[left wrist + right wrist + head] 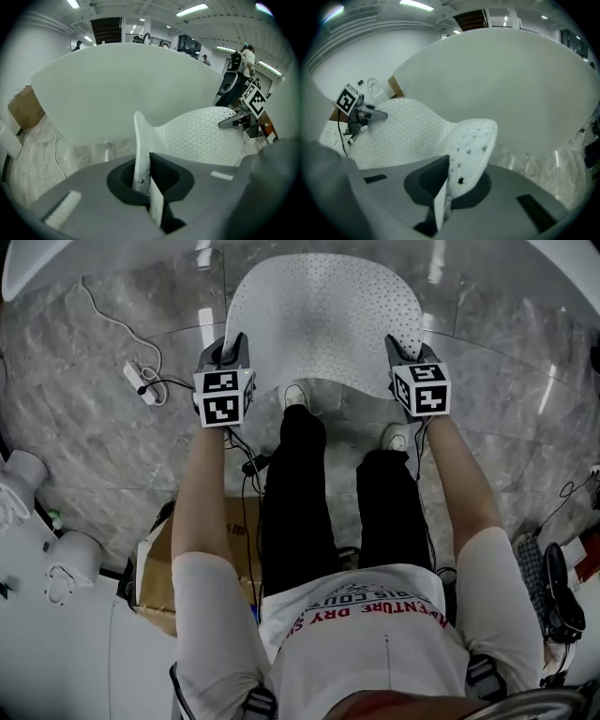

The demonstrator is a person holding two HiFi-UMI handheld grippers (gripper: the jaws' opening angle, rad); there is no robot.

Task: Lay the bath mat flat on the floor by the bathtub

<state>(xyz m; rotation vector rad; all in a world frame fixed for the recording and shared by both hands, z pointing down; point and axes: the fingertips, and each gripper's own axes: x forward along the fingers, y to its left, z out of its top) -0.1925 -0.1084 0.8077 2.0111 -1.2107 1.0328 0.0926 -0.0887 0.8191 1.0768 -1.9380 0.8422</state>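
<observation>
Bath mat, white w/ small holes, hangs spread between the two grippers, in front of the person's shoes and right by the bathtub, whose curved white wall fills the top of the head view; mat's far edge reaches toward the tub base, near edge is up in the claws. Left gripper is pinched tight on the mat's near left corner; its own view shows the thin mat edge standing upright between the pressed jaws. Right gripper is likewise clamped on the near right corner, w/ the corner flap curling up past the jaws in its view. Both point steeply down, abt level w/ each other and well apart, so the mat is stretched wide w/ no folds across it; the near edge bows between the two corners.

Progress, as I judge it: mostly there; mat is opened out, lined up along the tub, and low over the grey marble floor; can't tell whether the far part already touches the floor. Left to do: bring the near corners down to the floor; let go of both; check that no corner curls up. Watch-outs: near edge sits close to the shoes, so it could land on the toes; pinched corners may not lie flat at once; power strip & its cable lie off to the left, apart from the mat.
</observation>
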